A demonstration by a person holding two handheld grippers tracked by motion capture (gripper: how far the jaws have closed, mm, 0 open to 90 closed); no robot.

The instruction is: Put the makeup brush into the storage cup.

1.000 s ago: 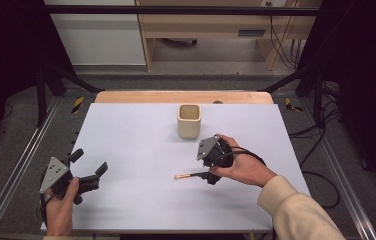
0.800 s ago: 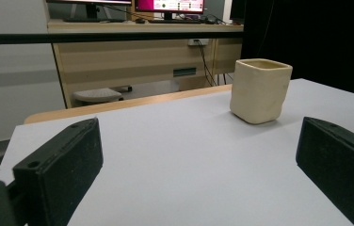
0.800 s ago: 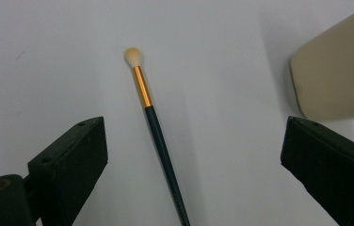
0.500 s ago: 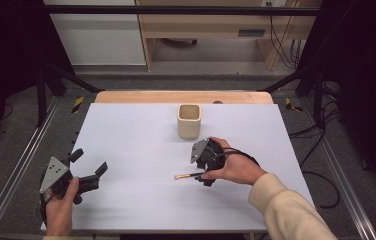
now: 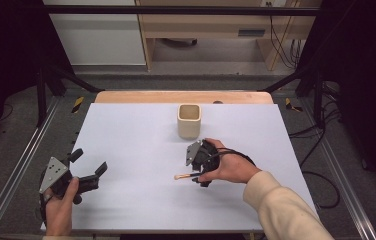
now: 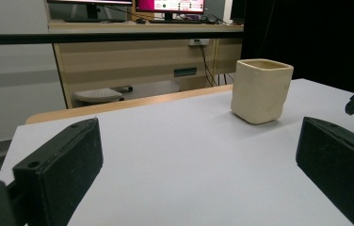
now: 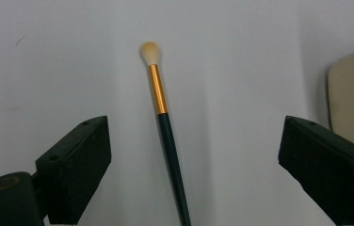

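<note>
A slim brush with dark green handle, gold ferrule and pale tip (image 7: 164, 123) lies flat on the white table (image 5: 136, 135), near the right side, tip pointing left. The right gripper (image 5: 201, 164) hangs over it, jaws wide, straddling the handle, apparently lined up for a grab. The cream square ceramic cup (image 5: 189, 120) stands just beyond, probably its destination. The left gripper (image 5: 83, 175) rests wide apart at the near left corner, seemingly idle.

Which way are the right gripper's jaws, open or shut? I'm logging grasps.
Open. The right gripper has its jaws wide apart either side of the brush, touching nothing.
</note>
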